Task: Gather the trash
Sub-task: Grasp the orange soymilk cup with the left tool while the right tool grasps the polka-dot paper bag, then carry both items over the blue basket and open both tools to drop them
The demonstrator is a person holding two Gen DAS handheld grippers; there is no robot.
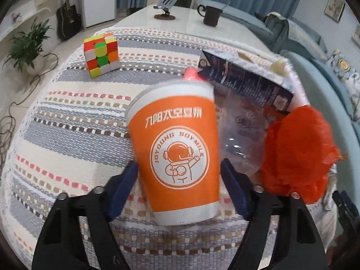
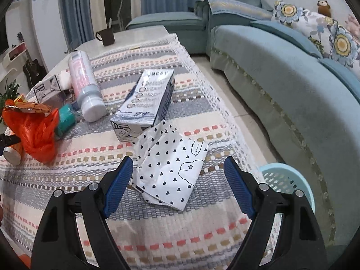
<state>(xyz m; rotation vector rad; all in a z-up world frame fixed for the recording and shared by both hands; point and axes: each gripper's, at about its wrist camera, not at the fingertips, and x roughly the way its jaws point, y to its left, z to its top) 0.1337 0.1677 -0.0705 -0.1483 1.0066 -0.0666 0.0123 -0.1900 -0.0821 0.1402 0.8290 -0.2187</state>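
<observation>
In the left wrist view an orange and white paper cup (image 1: 177, 148) stands tilted between the fingers of my left gripper (image 1: 180, 168). The jaws are wide and I cannot see them touching the cup. To its right lie a clear plastic wrapper (image 1: 240, 135), a dark blue box (image 1: 245, 81) and an orange plastic bag (image 1: 297, 153). In the right wrist view my right gripper (image 2: 177, 168) is open around a crumpled white paper bag with hearts (image 2: 171, 168). A blue and white carton (image 2: 146, 99), a pink bottle (image 2: 84, 83) and the orange bag (image 2: 33, 128) lie beyond.
A light blue mesh basket (image 2: 290, 180) stands on the floor right of the table. A Rubik's cube (image 1: 101, 54), a dark mug (image 1: 211, 13) and a phone stand (image 1: 165, 9) sit farther back. A blue sofa (image 2: 281, 85) runs along the right.
</observation>
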